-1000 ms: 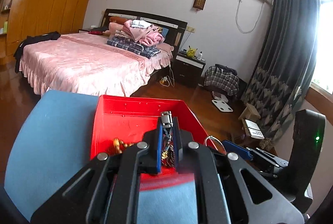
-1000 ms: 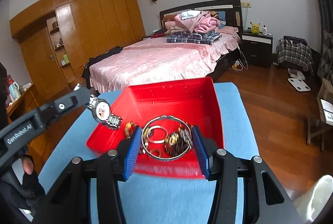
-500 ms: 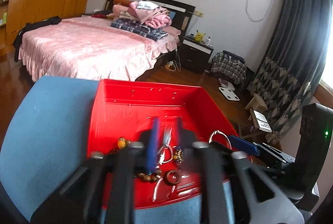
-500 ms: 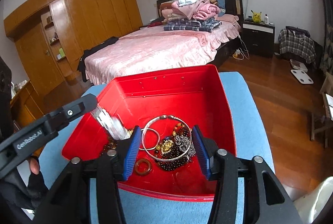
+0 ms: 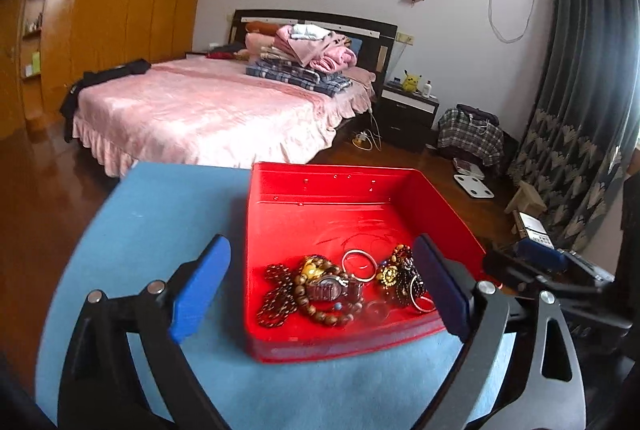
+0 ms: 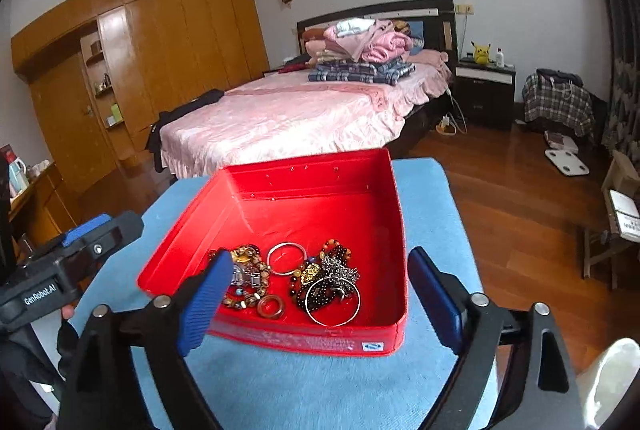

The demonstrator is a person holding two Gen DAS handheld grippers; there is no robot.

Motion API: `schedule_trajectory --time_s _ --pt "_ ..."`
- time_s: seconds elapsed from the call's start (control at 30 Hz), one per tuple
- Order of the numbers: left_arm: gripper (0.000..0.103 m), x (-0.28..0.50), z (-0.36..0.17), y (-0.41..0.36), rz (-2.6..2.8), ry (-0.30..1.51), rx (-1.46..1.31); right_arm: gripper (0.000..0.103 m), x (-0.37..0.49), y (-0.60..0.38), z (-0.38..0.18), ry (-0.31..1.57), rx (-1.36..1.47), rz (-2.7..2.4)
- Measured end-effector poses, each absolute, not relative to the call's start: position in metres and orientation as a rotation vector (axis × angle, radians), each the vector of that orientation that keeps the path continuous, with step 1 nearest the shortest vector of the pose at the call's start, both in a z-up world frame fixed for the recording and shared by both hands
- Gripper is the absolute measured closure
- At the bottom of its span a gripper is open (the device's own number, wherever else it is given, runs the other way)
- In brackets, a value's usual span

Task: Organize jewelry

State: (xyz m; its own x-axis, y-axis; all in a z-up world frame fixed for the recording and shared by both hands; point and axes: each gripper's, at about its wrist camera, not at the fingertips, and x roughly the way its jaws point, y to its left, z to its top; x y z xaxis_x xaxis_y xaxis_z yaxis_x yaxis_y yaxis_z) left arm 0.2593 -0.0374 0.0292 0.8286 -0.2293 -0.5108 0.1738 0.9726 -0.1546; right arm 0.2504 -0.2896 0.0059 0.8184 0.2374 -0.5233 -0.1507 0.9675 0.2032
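Observation:
A red box stands on a blue-topped table. In its near half lies a heap of jewelry: a wristwatch, bead bracelets, a thin silver bangle, a larger bangle and a brown ring. My left gripper is open and empty, just before the box's near wall. My right gripper is open and empty at the near edge of the box. Each gripper shows at the side of the other's view.
A pink bed with folded clothes stands behind the table. A wooden wardrobe lines the left wall. A nightstand, a plaid bag, a scale and a small stool stand on the wood floor at the right.
My left gripper, shut on the wristwatch a second ago, lowered it into the red box, opened and drew back. My right gripper stayed open and backed off slightly.

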Motion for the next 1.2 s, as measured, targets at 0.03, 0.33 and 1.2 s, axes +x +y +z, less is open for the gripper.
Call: schedule_trajectory --time_s 0.03,0.33,1.2 --pt "0.011 0.256 0.031 -0.037 -0.21 0.557 -0.099 0.008 0.246 -0.289 0.009 0.572 0.153 0.211" --pt "0.007 0.224 0.054 -0.039 -0.194 0.504 -0.038 0.006 0.219 -0.287 0.031 0.528 0.158 0.24" --pt "0.007 0.191 0.074 -0.038 -0.18 0.425 0.001 0.006 0.193 -0.28 0.054 0.491 0.134 0.289"
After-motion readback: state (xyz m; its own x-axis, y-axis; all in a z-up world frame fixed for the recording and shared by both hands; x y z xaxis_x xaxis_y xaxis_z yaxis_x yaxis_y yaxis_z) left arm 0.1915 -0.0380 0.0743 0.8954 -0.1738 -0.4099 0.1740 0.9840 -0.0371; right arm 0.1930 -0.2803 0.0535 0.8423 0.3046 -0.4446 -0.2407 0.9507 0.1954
